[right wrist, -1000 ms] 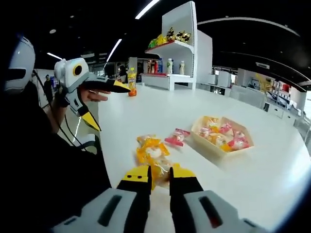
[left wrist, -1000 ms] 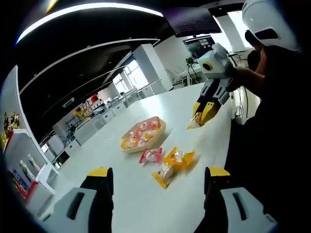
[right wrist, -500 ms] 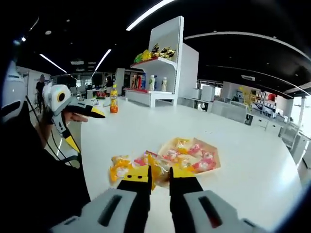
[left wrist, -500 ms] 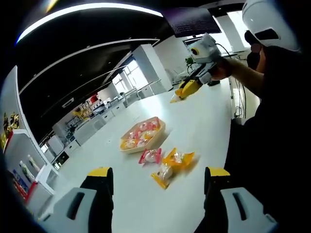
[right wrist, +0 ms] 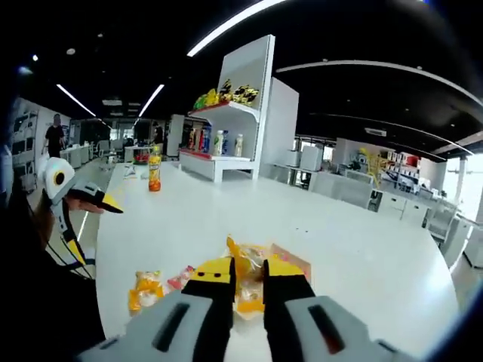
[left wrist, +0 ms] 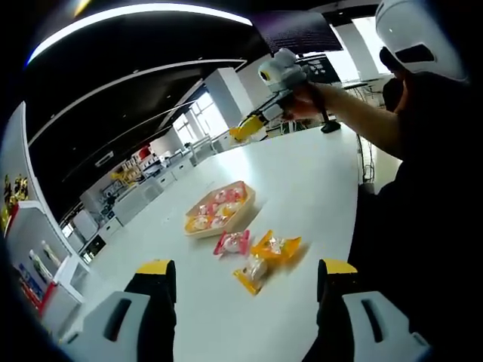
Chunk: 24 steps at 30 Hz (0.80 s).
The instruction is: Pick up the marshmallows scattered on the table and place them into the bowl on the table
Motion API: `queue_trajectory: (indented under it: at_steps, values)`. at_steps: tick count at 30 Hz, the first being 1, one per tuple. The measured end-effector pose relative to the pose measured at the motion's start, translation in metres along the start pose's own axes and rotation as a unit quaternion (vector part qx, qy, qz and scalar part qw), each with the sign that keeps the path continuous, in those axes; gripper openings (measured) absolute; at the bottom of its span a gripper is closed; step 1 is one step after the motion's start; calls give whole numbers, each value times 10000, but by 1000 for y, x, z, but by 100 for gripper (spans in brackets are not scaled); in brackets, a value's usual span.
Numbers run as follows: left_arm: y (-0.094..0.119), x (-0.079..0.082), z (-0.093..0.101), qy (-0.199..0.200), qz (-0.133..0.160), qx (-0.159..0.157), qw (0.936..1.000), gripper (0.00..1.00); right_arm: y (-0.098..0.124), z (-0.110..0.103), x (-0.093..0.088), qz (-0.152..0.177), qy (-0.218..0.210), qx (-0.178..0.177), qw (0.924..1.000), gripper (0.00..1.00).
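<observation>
A wooden bowl (left wrist: 243, 204) with several wrapped marshmallows stands mid-table. In front of it lie a pink packet (left wrist: 234, 242), an orange packet (left wrist: 277, 246) and a yellow packet (left wrist: 253, 274). My left gripper (left wrist: 246, 268) hangs wide open, short of these packets. My right gripper (right wrist: 247, 271) is shut on a yellow-orange marshmallow packet (right wrist: 247, 285), held in the air above the bowl, of which one corner (right wrist: 299, 264) shows. From the left gripper view, the right gripper (left wrist: 253, 124) is high beyond the bowl. The left gripper (right wrist: 92, 228) stands open at the left, near an orange packet (right wrist: 144, 291) and a pink packet (right wrist: 181, 277).
The round white table (right wrist: 362, 264) curves away on all sides. An orange drink bottle (right wrist: 155, 167) stands at its far side. Behind it is a white shelf (right wrist: 226, 154) with bottles and snacks. The person's dark sleeve and white helmet (left wrist: 419, 34) are at the right.
My right gripper has carried its packet up from the near table edge and away to over the bowl. The left gripper and the loose packets have stayed put.
</observation>
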<state>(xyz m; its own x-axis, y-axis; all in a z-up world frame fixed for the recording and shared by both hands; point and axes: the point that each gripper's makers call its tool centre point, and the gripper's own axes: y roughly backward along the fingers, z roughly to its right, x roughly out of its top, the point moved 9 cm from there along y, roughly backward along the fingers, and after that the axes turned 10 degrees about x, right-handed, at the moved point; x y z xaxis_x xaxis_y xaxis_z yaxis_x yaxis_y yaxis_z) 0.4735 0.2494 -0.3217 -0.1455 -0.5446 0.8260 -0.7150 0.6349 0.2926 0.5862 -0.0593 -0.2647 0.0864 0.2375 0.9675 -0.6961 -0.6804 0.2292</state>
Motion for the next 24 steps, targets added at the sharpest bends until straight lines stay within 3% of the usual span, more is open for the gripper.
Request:
queue_trajectory:
  at_steps: [2, 5, 6, 13, 15, 19, 24]
  values:
    - [0, 0, 0, -1, 10, 0, 10000, 75, -11, 1, 3, 116, -217, 212, 9995, 11]
    - [0, 0, -1, 9, 4, -4, 10000, 75, -26, 7, 4, 151, -290, 260, 9991, 11]
    - [0, 0, -2, 18, 5, 0, 10000, 75, -42, 13, 0, 76, -378, 258, 9989, 11]
    - [1, -6, -4, 76, -41, 10, 10000, 75, -88, 31, -35, -346, -639, 7, 9974, 11]
    - [1, -8, -4, 82, -60, -5, 9999, 75, -100, 33, -45, -245, -466, -181, 9984, 11]
    - [2, -8, -6, 98, -49, -5, 9999, 75, -110, 31, -63, -618, -323, -341, 9970, 11]
    - [4, -9, -7, 99, -54, 21, 9999, 75, -117, 26, -72, -606, -238, -308, 9974, 12]
